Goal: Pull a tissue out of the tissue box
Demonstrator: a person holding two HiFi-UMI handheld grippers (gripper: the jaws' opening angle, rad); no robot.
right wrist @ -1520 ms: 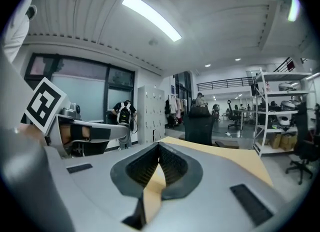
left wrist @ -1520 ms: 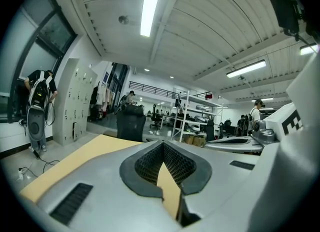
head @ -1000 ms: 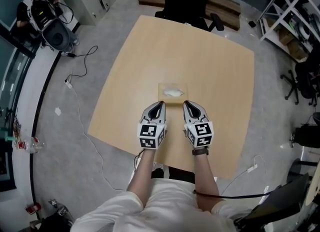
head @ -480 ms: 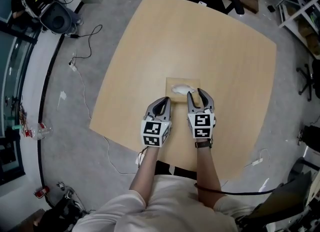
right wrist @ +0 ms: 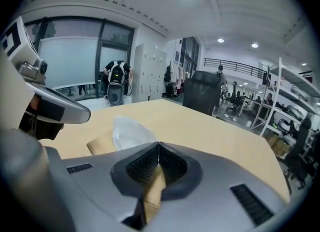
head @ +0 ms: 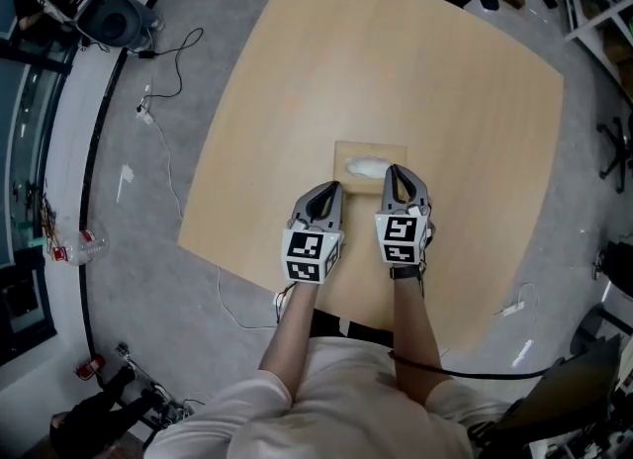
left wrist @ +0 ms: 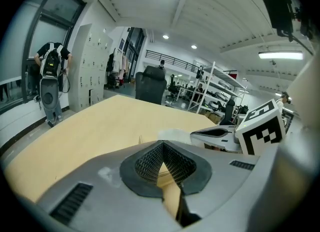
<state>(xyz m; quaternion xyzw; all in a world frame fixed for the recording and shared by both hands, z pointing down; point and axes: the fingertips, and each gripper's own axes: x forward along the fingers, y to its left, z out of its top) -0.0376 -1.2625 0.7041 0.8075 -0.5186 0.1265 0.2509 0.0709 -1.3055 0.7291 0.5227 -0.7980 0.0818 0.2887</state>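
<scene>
A tan tissue box sits on the wooden table, with a white tissue sticking out of its top slot. My right gripper is at the box's near right edge, just right of the tissue; its jaws are closing, tips nearly together, with nothing between them. The right gripper view shows the tissue and box just ahead and left of the jaws. My left gripper is shut and empty, just short of the box's near left corner.
A black office chair stands at the table's far edge. On the floor to the left lie cables and a plastic bottle. Shelving stands beyond the table.
Both grippers moved forward and down toward the box. The right jaws, spread wide half a second ago, have come nearly together.
</scene>
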